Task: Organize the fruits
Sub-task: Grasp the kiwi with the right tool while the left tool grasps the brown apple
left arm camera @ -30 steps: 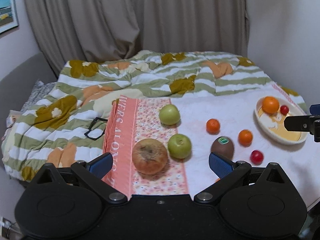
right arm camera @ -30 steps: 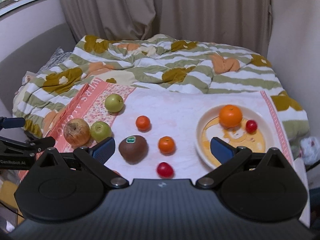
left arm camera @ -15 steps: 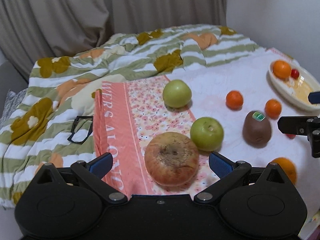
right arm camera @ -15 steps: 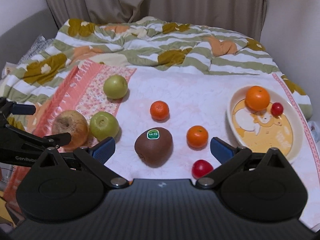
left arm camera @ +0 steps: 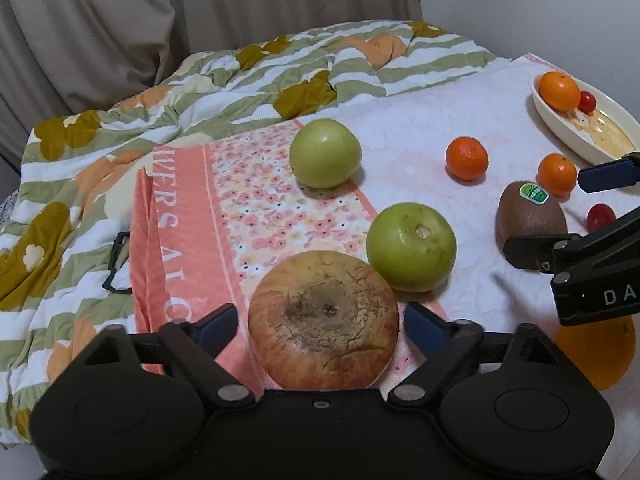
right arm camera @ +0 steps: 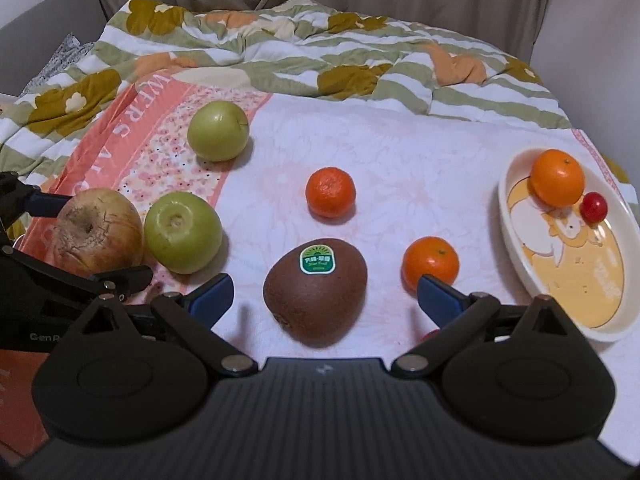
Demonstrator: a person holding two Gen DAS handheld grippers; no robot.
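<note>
A striped green-and-white floral quilt [right arm camera: 280, 52] is lying bunched well beyond both grippers, and a pink-bordered flowered cloth [right arm camera: 400, 168] is spreading under all the fruit. Ahead and to the right of the right gripper [right arm camera: 324, 300], a cream oval dish with a yellow cartoon print [right arm camera: 568, 280] is holding a large orange [right arm camera: 557, 178] and a small red cherry tomato [right arm camera: 593, 207], the two touching. The left gripper [left arm camera: 322, 326] is standing wide apart, its blue fingers flanking a wrinkled brownish-red apple [left arm camera: 323, 320] without clamping it. Just beyond it to the right a green apple [left arm camera: 411, 253] is sitting, another green apple [left arm camera: 325, 153] farther ahead. The right gripper is gaping too, with a brown stickered kiwi [right arm camera: 315, 292] lying between its fingers, untouched. Two small tangerines [right arm camera: 330, 192] [right arm camera: 430, 266] are resting ahead of it, apart.
</note>
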